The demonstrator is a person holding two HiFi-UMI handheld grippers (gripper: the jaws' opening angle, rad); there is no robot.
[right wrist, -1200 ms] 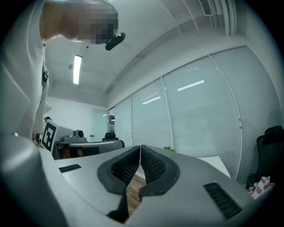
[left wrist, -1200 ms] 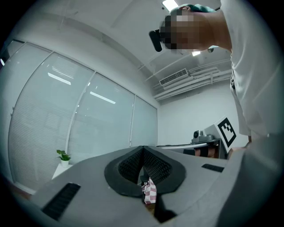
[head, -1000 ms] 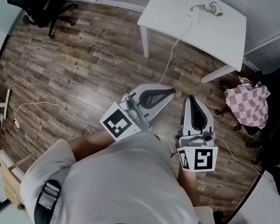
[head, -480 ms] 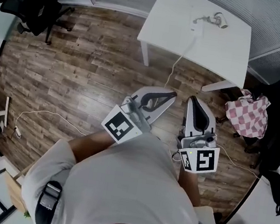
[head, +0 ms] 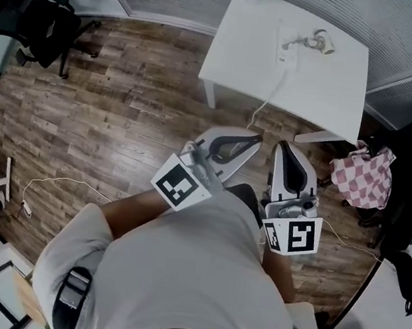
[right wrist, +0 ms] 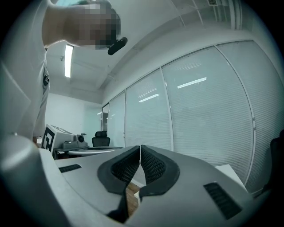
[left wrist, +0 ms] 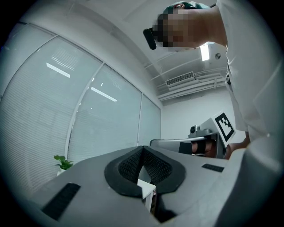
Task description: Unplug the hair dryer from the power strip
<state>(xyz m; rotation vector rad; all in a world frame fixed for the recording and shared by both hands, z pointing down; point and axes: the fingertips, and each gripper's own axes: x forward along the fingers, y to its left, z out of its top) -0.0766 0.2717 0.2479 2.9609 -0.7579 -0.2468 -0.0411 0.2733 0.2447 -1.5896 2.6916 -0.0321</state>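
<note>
The table (head: 318, 85) has come nearer, hair dryer (head: 322, 41) and power strip (head: 287, 43) by its far edge; left gripper (head: 254, 137) and right gripper (head: 279, 145) clenched, empty.

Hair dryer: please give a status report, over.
Left gripper shut, empty; right gripper shut, empty. Hair dryer on white table, beside power strip, untouched. Only wood floor ahead, nothing in the way.
</note>
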